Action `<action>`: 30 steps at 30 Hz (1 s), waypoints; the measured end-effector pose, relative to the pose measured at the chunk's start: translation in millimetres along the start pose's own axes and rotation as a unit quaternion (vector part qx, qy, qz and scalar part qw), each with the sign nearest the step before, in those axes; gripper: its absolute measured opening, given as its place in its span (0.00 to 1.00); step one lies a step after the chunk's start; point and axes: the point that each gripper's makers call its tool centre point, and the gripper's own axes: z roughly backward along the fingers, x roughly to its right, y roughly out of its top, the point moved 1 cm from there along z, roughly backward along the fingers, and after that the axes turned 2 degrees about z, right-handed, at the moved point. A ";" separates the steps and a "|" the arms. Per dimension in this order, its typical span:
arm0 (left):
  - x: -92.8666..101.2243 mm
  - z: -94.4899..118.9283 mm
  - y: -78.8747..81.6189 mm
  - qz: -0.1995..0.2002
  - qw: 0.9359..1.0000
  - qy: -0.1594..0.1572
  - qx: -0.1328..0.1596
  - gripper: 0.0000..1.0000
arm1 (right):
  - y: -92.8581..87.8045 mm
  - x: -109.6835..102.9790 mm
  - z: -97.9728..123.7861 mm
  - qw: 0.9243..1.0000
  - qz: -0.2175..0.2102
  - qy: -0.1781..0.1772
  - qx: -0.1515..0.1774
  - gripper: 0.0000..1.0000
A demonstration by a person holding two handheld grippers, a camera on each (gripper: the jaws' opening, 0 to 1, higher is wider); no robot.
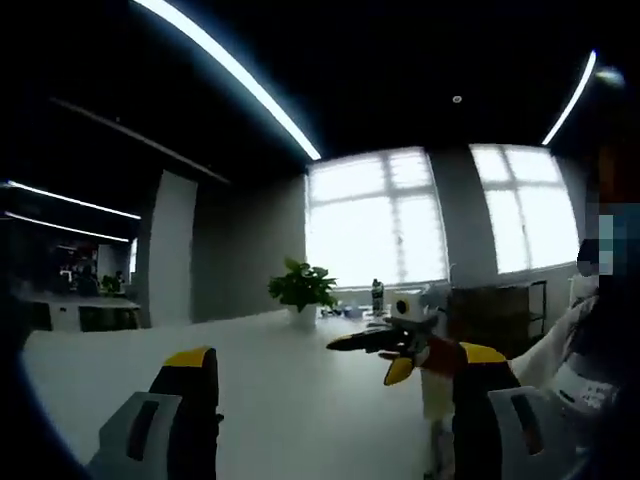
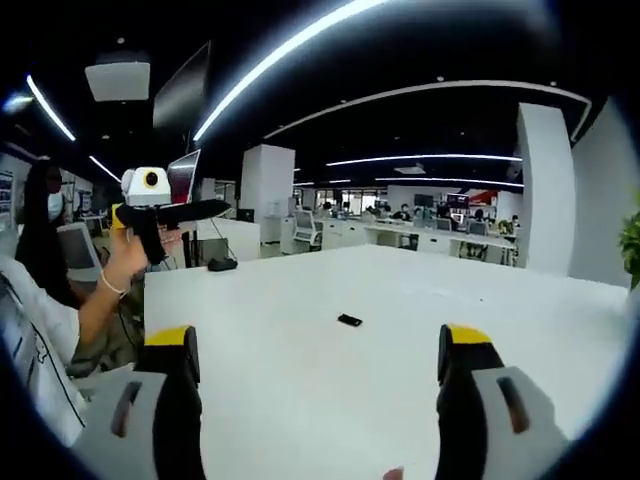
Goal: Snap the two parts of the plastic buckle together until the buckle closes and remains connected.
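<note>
Both grippers, left gripper (image 1: 335, 400) and right gripper (image 2: 318, 365), hang with jaws spread wide, holding nothing; the buckle (image 2: 349, 320) lies on the white table (image 2: 500, 310) well ahead of the right one

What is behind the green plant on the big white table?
Behind the green plant are bright windows and a grey wall. The white table runs up to its pot. Whatever is outside the windows cannot be seen, because the glass glares white.

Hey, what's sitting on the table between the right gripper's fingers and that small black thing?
Nothing: in the right gripper view, only bare white table lies between the right gripper and the small black object, possibly a buckle part.
</note>
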 end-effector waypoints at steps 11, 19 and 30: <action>31.5 38.4 -24.3 0.000 0.999 0.004 0.046 0.92 | 44.0 -30.4 49.2 0.996 0.032 -0.019 0.085 1.00; 39.4 62.5 -28.8 -0.033 0.996 0.077 0.043 0.99 | 6.1 -49.4 64.9 1.000 0.010 -0.009 0.024 1.00; 28.6 84.7 -52.9 0.006 0.991 0.130 -0.008 0.99 | -9.5 -48.3 80.3 0.999 -0.001 -0.049 -0.003 1.00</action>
